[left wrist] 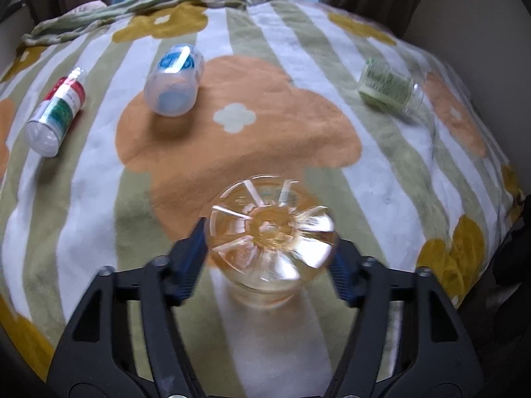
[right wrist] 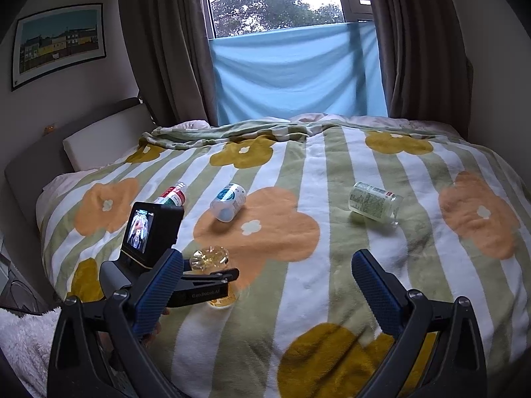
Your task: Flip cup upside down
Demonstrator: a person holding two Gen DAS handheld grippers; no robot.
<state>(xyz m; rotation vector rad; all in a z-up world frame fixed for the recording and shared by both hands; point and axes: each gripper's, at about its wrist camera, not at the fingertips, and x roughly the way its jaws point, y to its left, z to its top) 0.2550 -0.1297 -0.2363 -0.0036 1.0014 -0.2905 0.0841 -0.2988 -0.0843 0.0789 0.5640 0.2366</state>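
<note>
Left wrist view: cup held base-up between the jaws

Judging by the ribbed base facing the camera, the cup (left wrist: 272, 232) is largely turned over already. To finish well, lower it square so the rim meets the soft blanket (left wrist: 381, 172) evenly, then let go slowly. The left gripper (left wrist: 270, 258) clamps the cup's sides, just above the blanket. The right gripper (right wrist: 265, 285) hangs wide apart, holding nothing, with the cup off to its left.

Three bottles (right wrist: 228, 202) beyond, well apart
</note>
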